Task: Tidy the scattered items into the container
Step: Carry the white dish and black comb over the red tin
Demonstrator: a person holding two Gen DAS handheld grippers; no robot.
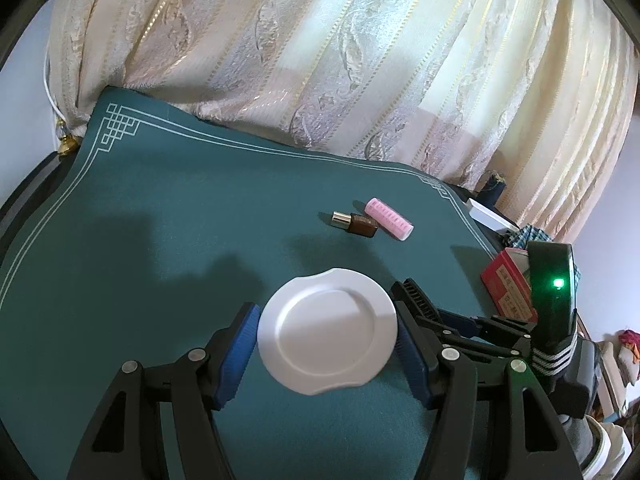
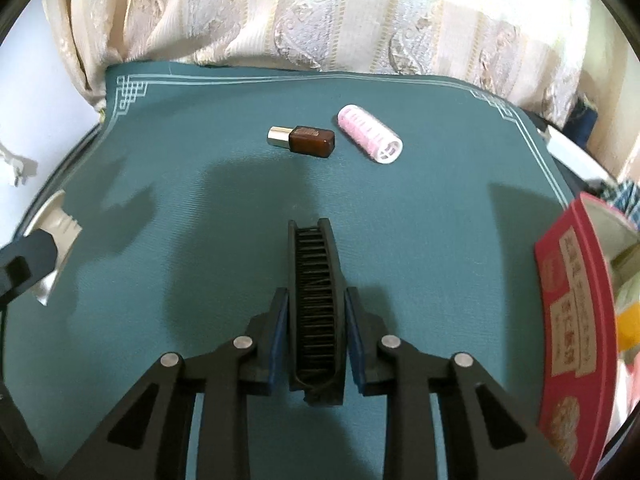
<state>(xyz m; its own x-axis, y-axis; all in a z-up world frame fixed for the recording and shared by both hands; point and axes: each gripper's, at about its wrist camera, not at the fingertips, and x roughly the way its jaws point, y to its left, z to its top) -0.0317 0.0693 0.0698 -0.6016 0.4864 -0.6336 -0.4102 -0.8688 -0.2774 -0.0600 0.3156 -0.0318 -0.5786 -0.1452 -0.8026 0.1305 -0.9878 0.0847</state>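
Observation:
In the left wrist view my left gripper [image 1: 326, 314] is shut on a small white plate [image 1: 320, 344], its blue pads pressing on the rim from both sides. The plate hangs just above the green mat [image 1: 140, 260]. My right gripper [image 2: 316, 294] is shut on a black comb [image 2: 314, 248] that sticks out forward past the pads. The comb [image 1: 416, 300] and right gripper [image 1: 452, 320] sit just right of the plate. A brown bottle with a silver cap [image 2: 304, 141] and a pink hair roller [image 2: 370, 134] lie side by side further back on the mat. An open red box [image 2: 576, 320] stands at the right.
A patterned cream curtain [image 1: 320, 60] hangs behind the table. A white box [image 1: 488, 212] and a checked cloth [image 1: 532, 236] lie off the mat's far right corner. The mat's left edge drops to a dark table rim [image 1: 24, 188].

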